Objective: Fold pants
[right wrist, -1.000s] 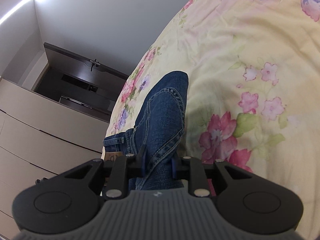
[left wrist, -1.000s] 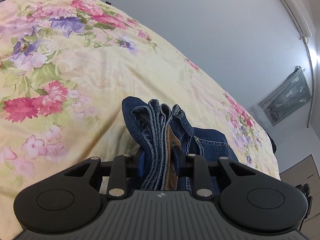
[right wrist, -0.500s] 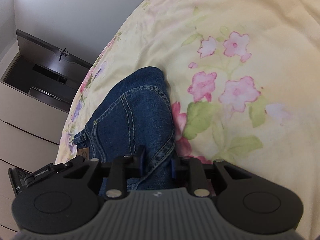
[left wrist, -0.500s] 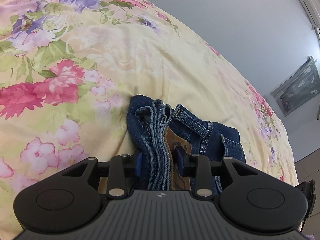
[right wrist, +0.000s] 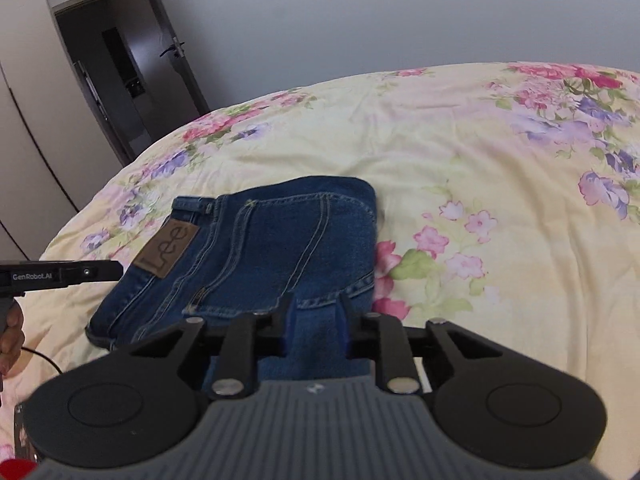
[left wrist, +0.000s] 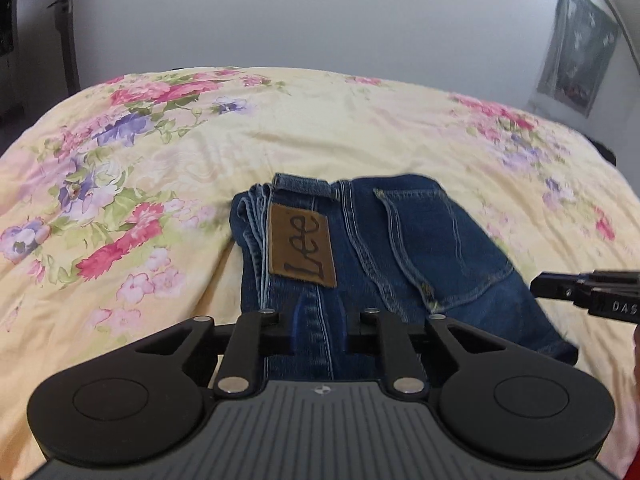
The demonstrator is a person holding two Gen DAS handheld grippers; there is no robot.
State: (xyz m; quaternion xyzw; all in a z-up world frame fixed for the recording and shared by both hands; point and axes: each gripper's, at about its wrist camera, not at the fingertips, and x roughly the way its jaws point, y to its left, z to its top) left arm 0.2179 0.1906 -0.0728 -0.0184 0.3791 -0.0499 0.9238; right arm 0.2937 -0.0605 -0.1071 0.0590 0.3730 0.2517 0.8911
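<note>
The folded blue jeans (left wrist: 404, 240) (right wrist: 260, 248) lie flat on the floral bed cover (left wrist: 120, 200) (right wrist: 500, 200), brown label (left wrist: 302, 246) face up. My left gripper (left wrist: 320, 316) is at their near edge, jaws narrow and closing. Flat denim with a straight seam shows between its fingers, and I see no pinch. My right gripper (right wrist: 316, 304) is at the near edge on the jeans' other side. Its jaws are also closing, with blurred denim between the pads. Each gripper shows at the side of the other view: the right gripper (left wrist: 580, 292) and the left gripper (right wrist: 68, 274).
A hand (right wrist: 10, 332) and a thin cable (right wrist: 44, 356) are at the lower left of the right wrist view. A dark doorway (right wrist: 120, 80) and pale wardrobe doors (right wrist: 24, 140) stand beyond the bed's left end. A hanging (left wrist: 576, 48) is on the wall.
Both views have rolled level and drawn back from the jeans. The jeans, earlier bunched on edge between the jaws, now lie flat with the label up. Both jaw gaps are narrower.
</note>
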